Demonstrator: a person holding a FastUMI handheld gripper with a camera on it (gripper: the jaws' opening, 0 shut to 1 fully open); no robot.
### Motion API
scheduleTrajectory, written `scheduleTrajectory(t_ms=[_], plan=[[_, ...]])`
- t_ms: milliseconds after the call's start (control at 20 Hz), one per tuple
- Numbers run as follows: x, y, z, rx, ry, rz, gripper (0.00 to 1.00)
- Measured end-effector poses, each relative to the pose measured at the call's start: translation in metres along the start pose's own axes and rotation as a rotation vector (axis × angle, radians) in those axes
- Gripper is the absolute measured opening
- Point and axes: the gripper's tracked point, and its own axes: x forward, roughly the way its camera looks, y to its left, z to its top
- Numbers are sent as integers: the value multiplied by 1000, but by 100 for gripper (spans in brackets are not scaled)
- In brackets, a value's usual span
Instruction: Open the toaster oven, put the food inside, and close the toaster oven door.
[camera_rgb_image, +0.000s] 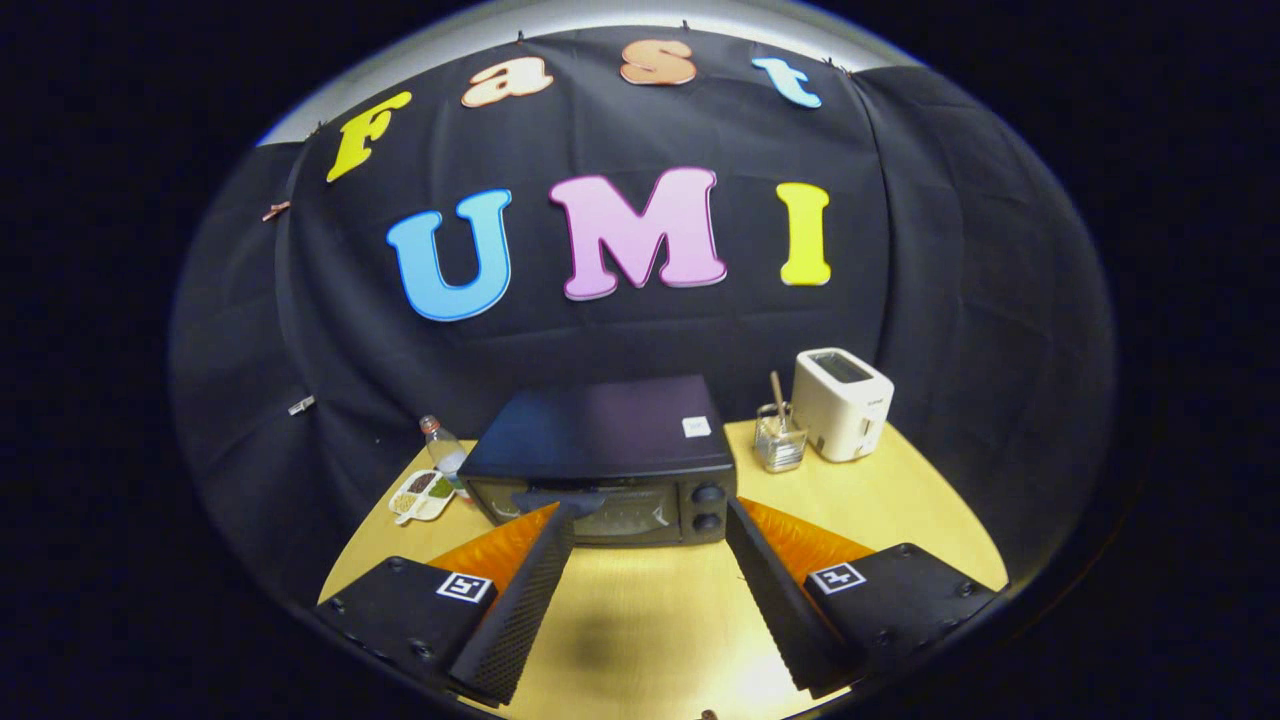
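Black draped cloth wall (900, 250), light wooden table (880, 500), dim booth lighting

A staged kitchen corner inside a recording booth, not a real home. A black cloth wall (640, 330) hangs in folds, pinned up behind a small round wooden table (880, 500). At the table's centre sits a black toaster oven (605, 460). Right of it stand a glass jar (779, 442) and a white pop-up toaster (842, 403); left of it, a divided snack tray (422, 495) and a bottle (442, 445).

No legible text on anything
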Motion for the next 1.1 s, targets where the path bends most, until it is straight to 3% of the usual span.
scheduleTrajectory(t_ms=[300, 800, 1100], plan=[[-53, -22, 84, -24, -224, -29, 98], [-59, 8, 127, -49, -342, 55, 98], [-53, 19, 123, -85, -327, 84, 98]])
